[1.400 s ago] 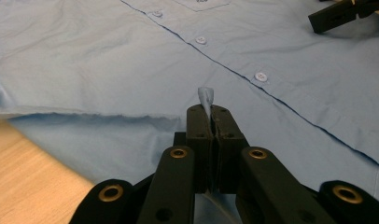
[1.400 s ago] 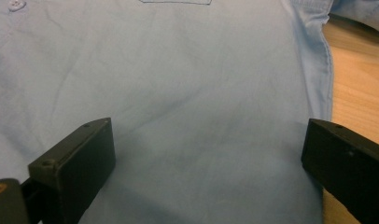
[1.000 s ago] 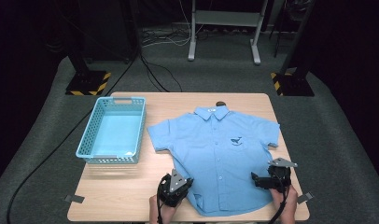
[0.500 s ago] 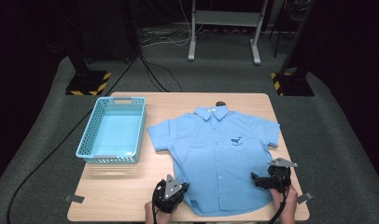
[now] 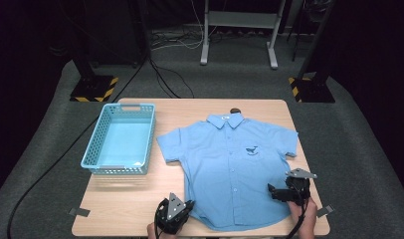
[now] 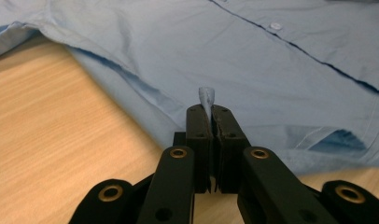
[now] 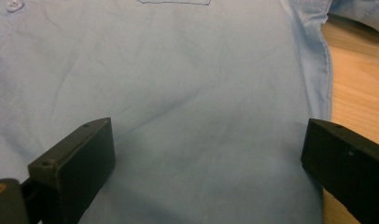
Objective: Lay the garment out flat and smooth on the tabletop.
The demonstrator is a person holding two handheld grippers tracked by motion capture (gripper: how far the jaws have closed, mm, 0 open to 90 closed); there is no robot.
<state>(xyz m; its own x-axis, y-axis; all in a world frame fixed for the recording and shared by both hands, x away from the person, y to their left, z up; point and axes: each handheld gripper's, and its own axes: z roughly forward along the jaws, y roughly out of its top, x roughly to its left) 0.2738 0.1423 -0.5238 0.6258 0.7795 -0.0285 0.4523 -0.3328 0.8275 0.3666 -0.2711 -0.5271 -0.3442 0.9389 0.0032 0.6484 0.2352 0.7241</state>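
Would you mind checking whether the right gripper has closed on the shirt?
No, the right gripper has its jaws spread wide apart over the flat blue shirt, pinching no cloth.

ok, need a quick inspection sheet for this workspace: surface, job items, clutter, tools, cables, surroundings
Surface: wooden table, tape tabs at its front corners.
Job items: light blue short-sleeved shirt lying flat, buttoned, collar at the far edge; small emblem on the chest.
Clutter: empty turquoise basket to the shirt's left; small dark object just beyond the collar, too small to identify.
Tools: left tool shut on a pinch of the shirt's hem; right tool open over the shirt's lower right side, fabric not pinched.
Cables: one trails from the right tool toward the table's front edge; black cables run across the floor.
Surroundings: grey carpet, stand bases with yellow-black hazard stripes, white frame legs at the back.
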